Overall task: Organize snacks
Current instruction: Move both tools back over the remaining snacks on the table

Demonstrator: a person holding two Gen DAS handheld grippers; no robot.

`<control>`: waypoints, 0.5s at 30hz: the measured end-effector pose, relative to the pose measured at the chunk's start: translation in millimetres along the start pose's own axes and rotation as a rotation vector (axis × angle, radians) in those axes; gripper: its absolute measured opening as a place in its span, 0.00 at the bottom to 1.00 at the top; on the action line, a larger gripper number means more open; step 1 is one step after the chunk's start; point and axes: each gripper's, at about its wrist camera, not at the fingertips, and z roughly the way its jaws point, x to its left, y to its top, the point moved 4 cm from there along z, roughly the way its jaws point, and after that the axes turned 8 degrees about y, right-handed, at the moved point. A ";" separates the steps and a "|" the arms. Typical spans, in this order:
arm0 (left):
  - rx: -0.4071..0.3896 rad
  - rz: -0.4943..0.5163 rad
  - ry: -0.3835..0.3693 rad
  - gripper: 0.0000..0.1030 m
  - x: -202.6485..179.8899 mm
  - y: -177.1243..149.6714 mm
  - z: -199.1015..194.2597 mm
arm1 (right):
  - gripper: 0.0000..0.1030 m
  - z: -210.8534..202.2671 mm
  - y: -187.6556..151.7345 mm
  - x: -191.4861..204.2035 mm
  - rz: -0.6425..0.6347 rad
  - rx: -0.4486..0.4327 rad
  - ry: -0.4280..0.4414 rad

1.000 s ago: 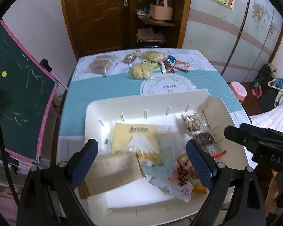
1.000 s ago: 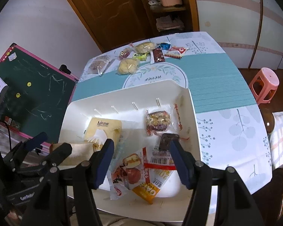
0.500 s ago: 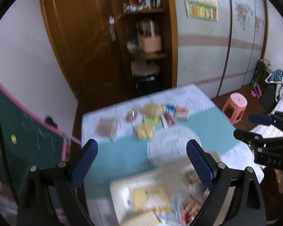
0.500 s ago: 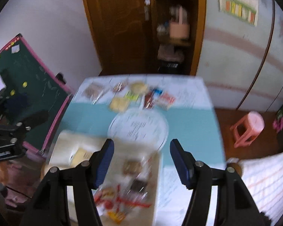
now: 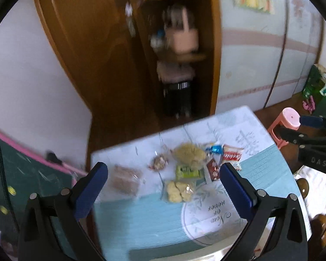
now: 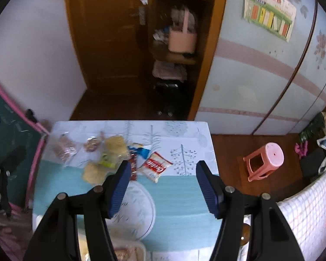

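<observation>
Because the snacks (image 5: pixel 184 169) lie bunched together at the far end of the counter (image 5: pixel 145 221), overlapping in places, a reach into the heap could, I judge, pinch two wrappers at once or shove a neighbour toward the far edge; the crinkly film bags would likely slip from a shallow grip. The red-and-white packet (image 6: pixel 155 167) sits slightly apart on the right and looks the safer pick. Both views are blurred, so aim may be off. The left tool (image 5: pixel 163 189) is spread wide, holding and touching nothing, raised above the counter. The right tool (image 6: pixel 160 184) is likewise wide apart and empty, clear of every packet.
</observation>
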 end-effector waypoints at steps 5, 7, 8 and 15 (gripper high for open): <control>0.175 -0.031 -0.030 0.99 -17.3 -24.6 96.5 | 0.60 82.8 -0.8 -14.4 0.119 0.151 0.091; 0.237 -0.020 -0.022 0.98 -25.2 -43.2 128.2 | 0.60 117.3 -9.5 -16.2 0.171 0.200 0.121; 0.267 -0.014 -0.011 0.97 -30.6 -50.4 143.4 | 0.60 131.3 -13.7 -15.1 0.180 0.217 0.122; 0.378 -0.028 -0.017 0.97 -50.3 -82.9 204.1 | 0.60 216.3 -33.3 -10.1 0.228 0.323 0.108</control>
